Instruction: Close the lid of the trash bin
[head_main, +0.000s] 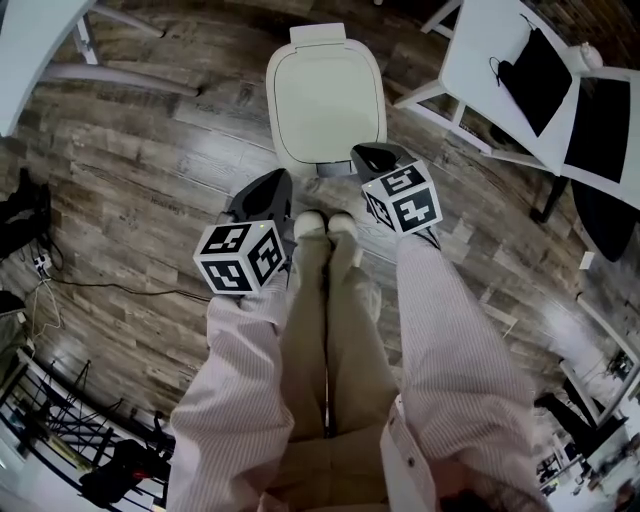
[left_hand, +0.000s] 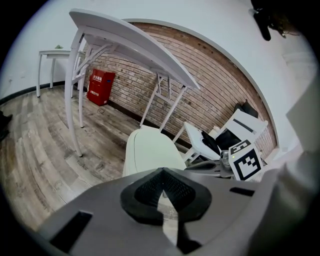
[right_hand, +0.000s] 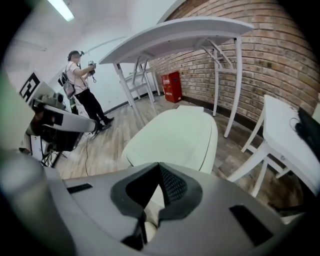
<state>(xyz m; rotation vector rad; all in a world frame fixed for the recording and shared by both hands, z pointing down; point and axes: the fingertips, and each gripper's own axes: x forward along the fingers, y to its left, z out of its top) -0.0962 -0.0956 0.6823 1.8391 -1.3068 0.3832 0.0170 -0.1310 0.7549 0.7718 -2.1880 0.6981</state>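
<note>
The cream trash bin (head_main: 325, 105) stands on the wood floor in front of the person's feet, its lid lying flat and shut. It also fills the middle of the left gripper view (left_hand: 150, 150) and the right gripper view (right_hand: 175, 135). My left gripper (head_main: 273, 188) hangs near the bin's front left corner, clear of it, with its jaws together and nothing between them (left_hand: 162, 189). My right gripper (head_main: 373, 156) hovers at the bin's front right corner, also shut and empty (right_hand: 159, 186). Its marker cube (left_hand: 246, 161) shows in the left gripper view.
A white table (head_main: 545, 80) with black items stands right of the bin, and another white table (left_hand: 130, 50) is to its left. A red box (left_hand: 101, 86) sits by the brick wall. Cables (head_main: 45, 285) lie on the floor at left. A person (right_hand: 82, 82) stands far off.
</note>
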